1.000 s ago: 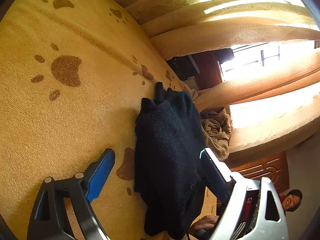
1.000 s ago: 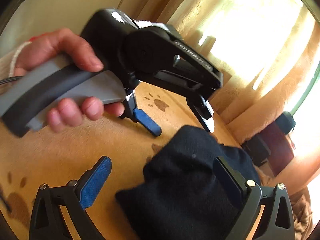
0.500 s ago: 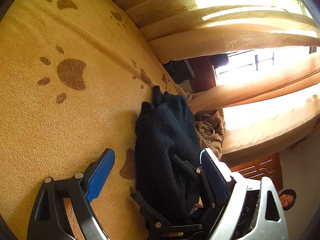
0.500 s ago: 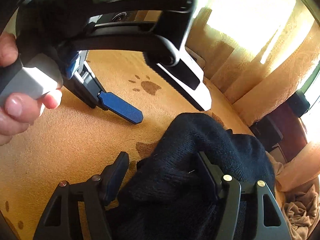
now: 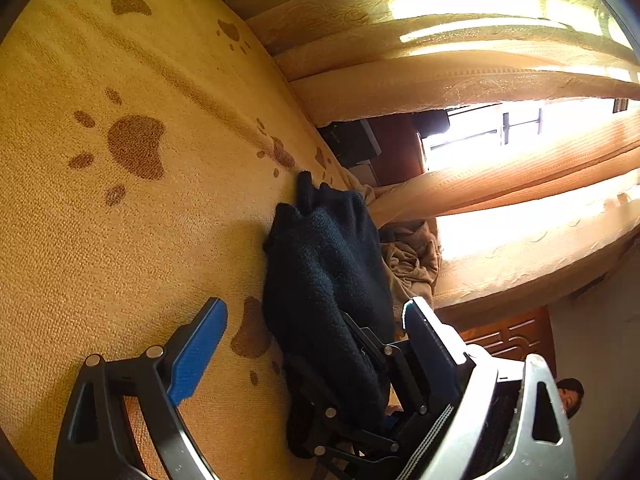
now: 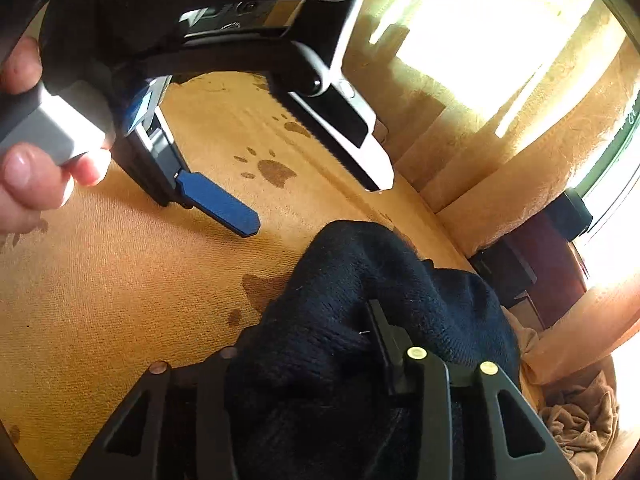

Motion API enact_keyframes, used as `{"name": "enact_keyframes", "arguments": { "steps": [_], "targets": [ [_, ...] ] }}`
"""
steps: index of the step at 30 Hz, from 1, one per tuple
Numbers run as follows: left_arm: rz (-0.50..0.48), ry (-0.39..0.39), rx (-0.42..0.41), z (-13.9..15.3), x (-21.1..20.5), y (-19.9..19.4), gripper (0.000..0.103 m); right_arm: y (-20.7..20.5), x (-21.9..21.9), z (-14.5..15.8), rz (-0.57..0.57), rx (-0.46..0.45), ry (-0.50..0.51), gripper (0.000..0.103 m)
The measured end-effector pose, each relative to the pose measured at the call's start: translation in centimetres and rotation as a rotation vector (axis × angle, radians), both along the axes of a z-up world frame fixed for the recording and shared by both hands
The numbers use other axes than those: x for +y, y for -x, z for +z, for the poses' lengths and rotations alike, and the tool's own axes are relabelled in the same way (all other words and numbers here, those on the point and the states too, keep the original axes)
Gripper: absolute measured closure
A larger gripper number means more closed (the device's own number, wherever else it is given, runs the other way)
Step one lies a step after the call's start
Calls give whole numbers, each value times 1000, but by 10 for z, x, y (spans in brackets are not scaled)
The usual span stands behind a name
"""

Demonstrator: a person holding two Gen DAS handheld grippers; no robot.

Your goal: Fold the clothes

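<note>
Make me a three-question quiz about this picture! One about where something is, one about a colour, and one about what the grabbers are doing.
1. Where does the sweater lie?
A. on the paw-print blanket
B. on a chair
C. in a basket

2. What colour is the sweater?
A. red
B. white
C. very dark, nearly black

3. What is the right gripper doing?
A. hanging open
B. pinching the sweater
C. holding a cup

Answers: 1 A, the knit rests on the yellow blanket; 2 C, it looks almost black; 3 B, its jaws press into the knit, while the left gripper is open.
</note>
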State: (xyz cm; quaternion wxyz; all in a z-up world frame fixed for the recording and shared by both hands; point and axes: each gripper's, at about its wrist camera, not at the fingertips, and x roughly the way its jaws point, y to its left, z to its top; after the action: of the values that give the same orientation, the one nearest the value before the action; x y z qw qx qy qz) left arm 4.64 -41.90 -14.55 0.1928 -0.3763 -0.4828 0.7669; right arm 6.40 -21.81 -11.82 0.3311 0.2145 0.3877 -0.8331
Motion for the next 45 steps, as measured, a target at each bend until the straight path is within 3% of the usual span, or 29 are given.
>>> {"name": "enact_keyframes", "arguments": {
  "steps": [6, 11, 15, 18, 21, 22, 23, 26, 27, 30, 32, 36, 39, 41, 45],
  "targets": [
    [-44, -7, 27, 5, 12, 2, 10, 5, 13, 11, -29, -19, 94, 72],
    [-101, -18, -36, 0, 32, 18, 9, 8, 11, 7, -24, -14, 122, 73],
    [-137, 10, -72, 3, 51, 34, 0, 7, 17, 11, -20, -3, 140, 73],
    [-162, -39, -125, 1, 65, 52, 1, 5, 19, 12, -15, 7, 148, 73],
    [-186, -43, -166, 0, 79, 67, 2, 7, 25, 13, 8, -46, 175, 72],
    [-189, -31, -183, -2, 82, 70, 4, 8, 27, 14, 16, -66, 184, 72],
    [-190, -18, -201, -4, 84, 73, 14, 9, 29, 14, 25, -86, 194, 71],
    [-180, 22, -242, -16, 82, 77, 46, 12, 36, 16, 50, -147, 223, 50],
    [-180, 15, -242, -19, 78, 77, 53, 10, 42, 19, 65, -159, 245, 43],
    [-193, 7, -216, -22, 75, 73, 59, 0, 73, 37, 115, -178, 348, 30],
    [-202, 21, -200, -22, 75, 71, 60, 5, 104, 51, 76, -204, 456, 26],
    [-214, 38, -190, -21, 75, 71, 60, 65, 159, 59, -170, -329, 590, 24],
    [-237, 64, -161, -19, 76, 69, 60, 123, 194, 36, -408, -445, 586, 24],
    [-287, 70, -129, -19, 76, 69, 60, 144, 205, 22, -440, -553, 601, 24],
    [-332, 50, -127, -20, 73, 72, 60, 174, 215, 0, -410, -760, 750, 24]
  ]
}}
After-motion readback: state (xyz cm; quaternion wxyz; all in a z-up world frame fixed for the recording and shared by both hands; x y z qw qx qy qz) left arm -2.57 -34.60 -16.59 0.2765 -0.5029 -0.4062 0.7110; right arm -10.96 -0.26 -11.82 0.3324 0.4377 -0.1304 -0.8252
